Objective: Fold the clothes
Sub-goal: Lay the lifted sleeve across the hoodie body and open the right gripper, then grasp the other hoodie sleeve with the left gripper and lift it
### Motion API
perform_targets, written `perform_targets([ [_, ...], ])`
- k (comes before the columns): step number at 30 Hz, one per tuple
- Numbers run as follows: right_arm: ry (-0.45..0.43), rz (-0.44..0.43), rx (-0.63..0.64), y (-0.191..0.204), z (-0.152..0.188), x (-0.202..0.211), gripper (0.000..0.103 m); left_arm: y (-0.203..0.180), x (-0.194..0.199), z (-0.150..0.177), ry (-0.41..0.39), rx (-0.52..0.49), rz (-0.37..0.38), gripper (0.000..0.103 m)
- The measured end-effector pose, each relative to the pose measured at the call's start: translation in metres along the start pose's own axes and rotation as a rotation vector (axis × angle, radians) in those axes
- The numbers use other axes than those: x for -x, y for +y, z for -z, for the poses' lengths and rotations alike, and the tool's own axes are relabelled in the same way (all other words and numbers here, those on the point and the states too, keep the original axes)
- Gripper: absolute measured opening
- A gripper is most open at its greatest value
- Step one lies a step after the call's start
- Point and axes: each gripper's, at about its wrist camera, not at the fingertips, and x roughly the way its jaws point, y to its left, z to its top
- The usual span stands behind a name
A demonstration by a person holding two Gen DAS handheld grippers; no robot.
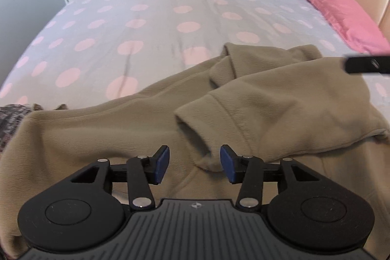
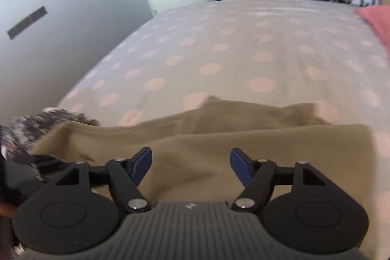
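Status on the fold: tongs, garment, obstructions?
Left tongs open, right tongs open, both empty. Tan garment rumpled on bed. Patterned cloth alongside.

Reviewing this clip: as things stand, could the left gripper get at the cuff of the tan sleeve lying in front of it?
Probably yes. The left gripper has its jaws open with the sleeve cuff of the tan garment lying just ahead of them on the bed, and nothing covers it.
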Motion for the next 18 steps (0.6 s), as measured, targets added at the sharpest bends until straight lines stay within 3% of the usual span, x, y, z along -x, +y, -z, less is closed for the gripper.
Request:
perform_targets([
  [7,-0.040,0.302,-0.021,-0.103,0.050,0.053,0.073,-0.005,-0.034,0.001,0.048,-0.024,0.060,0.044],
  [10,-0.018,0.337,-0.057,-0.140,0.075,0.067,0.073,-0.004,-0.044,0.003,0.051,-0.005,0.084,0.044],
  [15,0.117,0.372,0.017,-0.164,0.117,0.054,0.073,-0.007,-0.050,0.003,0.030,0.017,0.099,0.043],
  [18,0.177,0.371,0.133,-0.158,0.138,0.038,0.073,-0.010,-0.053,0.000,0.027,0.032,0.109,0.031],
])
